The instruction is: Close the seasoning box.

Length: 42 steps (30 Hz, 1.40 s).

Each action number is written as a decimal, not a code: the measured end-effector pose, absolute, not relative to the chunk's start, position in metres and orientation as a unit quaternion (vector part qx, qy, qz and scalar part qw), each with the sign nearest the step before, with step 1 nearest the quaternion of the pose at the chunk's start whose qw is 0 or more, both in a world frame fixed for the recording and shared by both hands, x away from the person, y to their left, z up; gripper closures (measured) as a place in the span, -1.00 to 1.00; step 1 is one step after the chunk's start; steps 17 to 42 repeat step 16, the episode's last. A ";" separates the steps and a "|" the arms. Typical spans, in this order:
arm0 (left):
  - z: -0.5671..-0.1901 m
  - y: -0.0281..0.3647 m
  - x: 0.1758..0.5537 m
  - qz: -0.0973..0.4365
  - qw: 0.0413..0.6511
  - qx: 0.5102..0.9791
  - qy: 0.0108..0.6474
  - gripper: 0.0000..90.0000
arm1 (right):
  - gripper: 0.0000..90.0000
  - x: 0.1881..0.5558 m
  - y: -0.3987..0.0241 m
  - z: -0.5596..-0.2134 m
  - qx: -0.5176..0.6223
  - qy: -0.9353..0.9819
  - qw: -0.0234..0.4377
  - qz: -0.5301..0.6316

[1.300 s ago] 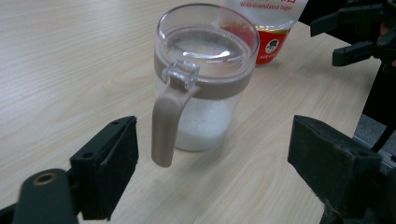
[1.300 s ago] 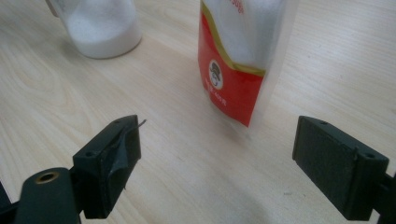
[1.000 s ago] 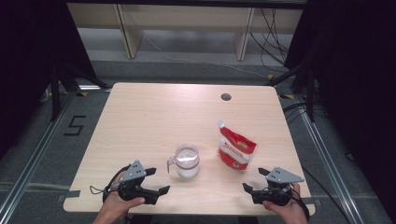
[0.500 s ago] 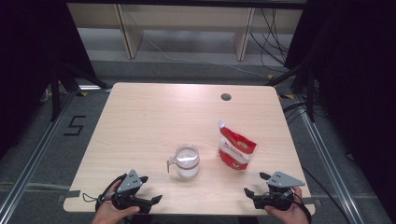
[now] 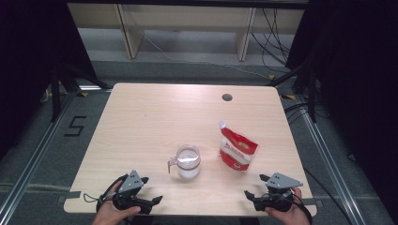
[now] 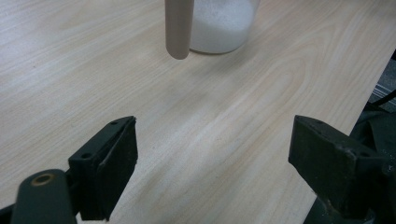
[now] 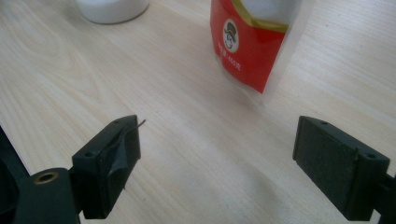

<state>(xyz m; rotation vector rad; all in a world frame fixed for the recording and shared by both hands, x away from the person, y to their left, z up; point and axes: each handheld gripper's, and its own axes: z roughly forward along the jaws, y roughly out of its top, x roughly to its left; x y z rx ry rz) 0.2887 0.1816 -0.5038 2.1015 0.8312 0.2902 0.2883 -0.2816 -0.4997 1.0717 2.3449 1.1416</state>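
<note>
Left tongs [image 5: 149,191] nearer table edge [image 5: 187,206] than before.

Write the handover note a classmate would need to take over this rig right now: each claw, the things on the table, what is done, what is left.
Left claw: open, holding nothing, at the table's near edge.
Right claw: open, holding nothing, at the near edge.
Glass jug: upright mid-table, white powder inside, handle toward the left claw.
Red pouch: right of the jug, apart from it, ahead of the right claw.
Done: neither thing gripped.
Left: probably grip pouch and jug; the pouring itself is only a guess.
</note>
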 end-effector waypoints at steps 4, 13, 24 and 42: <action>-0.506 0.181 0.289 0.111 0.417 0.836 0.340 -0.66 | -0.65 0.290 -0.283 -0.500 0.366 0.823 0.175 0.397; -0.506 0.182 0.290 0.109 0.416 0.834 0.345 -0.66 | -0.65 0.290 -0.284 -0.500 0.374 0.821 0.171 0.395; -0.507 0.182 0.291 0.106 0.420 0.832 0.347 -0.66 | -0.65 0.290 -0.284 -0.500 0.375 0.821 0.171 0.395; -0.507 0.182 0.291 0.106 0.420 0.832 0.347 -0.66 | -0.65 0.290 -0.284 -0.500 0.375 0.821 0.171 0.395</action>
